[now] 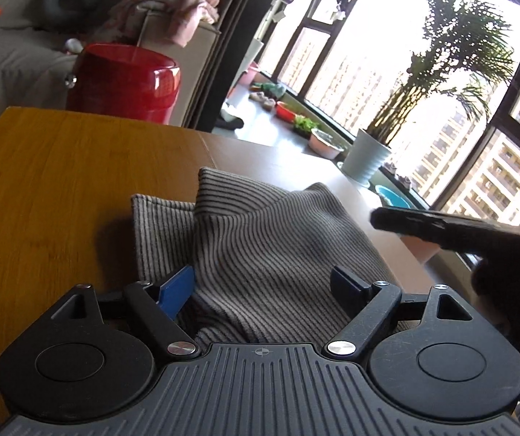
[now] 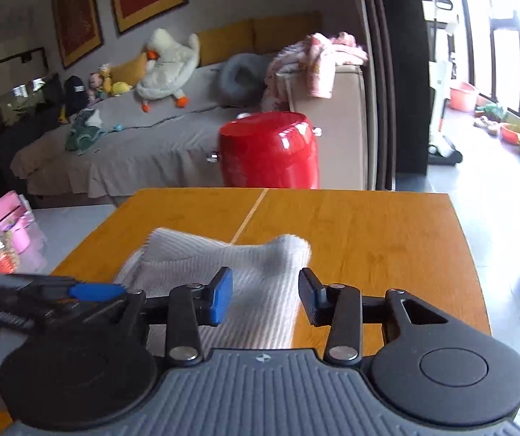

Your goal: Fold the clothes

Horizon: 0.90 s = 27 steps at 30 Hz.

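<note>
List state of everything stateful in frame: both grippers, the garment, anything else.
left gripper: open, fingers either side of the cloth, not clamped.
right gripper: open, over the cloth, nothing held.
striped garment: bunched on the wooden table, partly folded, one corner raised.
red bin: upright, lid on.
potted palm: upright by the window.

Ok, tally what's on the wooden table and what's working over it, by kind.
Striped garments: 1, the grey striped cloth bunched on the wooden table.
Grippers: 2, the left gripper and the right gripper, both with fingers apart over the cloth.
Total: 3.
</note>
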Motion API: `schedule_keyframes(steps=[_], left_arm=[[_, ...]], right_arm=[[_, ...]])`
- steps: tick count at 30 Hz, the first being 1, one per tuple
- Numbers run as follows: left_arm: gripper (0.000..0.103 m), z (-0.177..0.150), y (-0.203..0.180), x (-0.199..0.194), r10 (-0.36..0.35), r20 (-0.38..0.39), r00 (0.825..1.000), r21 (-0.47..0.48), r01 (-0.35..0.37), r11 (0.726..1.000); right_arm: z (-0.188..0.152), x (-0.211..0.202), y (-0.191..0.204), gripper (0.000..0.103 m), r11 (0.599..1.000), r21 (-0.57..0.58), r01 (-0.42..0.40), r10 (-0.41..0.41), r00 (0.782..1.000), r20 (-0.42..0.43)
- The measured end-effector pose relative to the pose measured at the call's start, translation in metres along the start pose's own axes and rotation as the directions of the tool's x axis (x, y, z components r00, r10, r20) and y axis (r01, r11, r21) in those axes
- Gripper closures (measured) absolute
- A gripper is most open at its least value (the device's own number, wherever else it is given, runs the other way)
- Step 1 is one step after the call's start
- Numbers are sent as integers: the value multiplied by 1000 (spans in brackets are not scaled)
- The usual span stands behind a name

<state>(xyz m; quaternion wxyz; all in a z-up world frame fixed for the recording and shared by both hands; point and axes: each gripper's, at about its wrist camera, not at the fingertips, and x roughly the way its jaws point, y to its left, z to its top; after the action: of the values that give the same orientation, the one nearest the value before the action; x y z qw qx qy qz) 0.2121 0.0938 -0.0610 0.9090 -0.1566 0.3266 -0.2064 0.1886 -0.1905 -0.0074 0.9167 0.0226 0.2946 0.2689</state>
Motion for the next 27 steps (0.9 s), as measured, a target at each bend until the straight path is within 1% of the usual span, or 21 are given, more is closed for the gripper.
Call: schedule_keyframes(steps=[1,2,4,5,6,7,9,11,12,13,14,16,18,20,22,25,27], left_arm=[[15,2,1,-3,0,11,1000,-14,0,1000],[15,6,1,-7,-15,35,999,-28,16,999],[15,16,-4,-15,-33,78,996,-35,36,999],[14,20,-8,-15,-49,90,995,-32,52,998],[13,25,-11,-15,-66,101,993,-29,69,997],[10,30,-17,-9,-98,98,990,-26,101,994],[8,35,-22,7,-127,56,990,-35,129,991],[8,36,-18,32,-83,-21,996,-75,81,994],[8,34,-13,40,-77,-32,997,-89,74,993],[8,33,-7,48,-72,-41,997,-102,68,992],[8,32,-8,47,-66,-40,997,-96,62,993],[8,30,-11,45,-53,-35,998,-81,50,995],[8,28,-13,43,-41,-30,999,-67,39,997],[8,26,-21,35,-11,-27,1000,-28,10,1000],[8,23,-31,24,17,-15,1000,34,-16,999],[8,9,-45,-3,56,4,998,125,-56,991],[7,1,-50,-21,67,13,998,145,-68,987]], right_arm=[[-6,-10,6,62,999,-13,-43,43,999,-9],[-14,-16,11,62,997,-24,-79,79,996,-29],[-33,-21,23,62,989,-41,-142,138,986,-89],[-44,-22,30,61,987,-61,-150,142,983,-113],[-56,-22,37,59,986,-92,-137,125,984,-131],[-65,-22,43,57,986,-120,-119,104,986,-130],[-69,-26,45,57,988,-119,-102,88,990,-113],[-66,-36,44,55,990,-88,-113,104,989,-107],[-64,-42,45,53,988,-82,-130,121,988,-98],[-64,-49,46,43,985,-87,-150,142,986,-92],[-66,-56,47,31,980,-101,-173,164,983,-88],[-74,-60,52,22,971,-132,-198,185,977,-107],[-87,-53,52,21,974,-128,-185,167,976,-140],[-96,-47,52,18,981,-104,-161,148,981,-123],[-97,-47,53,18,983,-107,-150,138,984,-111],[-98,-47,54,17,984,-101,-146,135,985,-104],[-99,-49,55,17,984,-105,-143,132,986,-104]])
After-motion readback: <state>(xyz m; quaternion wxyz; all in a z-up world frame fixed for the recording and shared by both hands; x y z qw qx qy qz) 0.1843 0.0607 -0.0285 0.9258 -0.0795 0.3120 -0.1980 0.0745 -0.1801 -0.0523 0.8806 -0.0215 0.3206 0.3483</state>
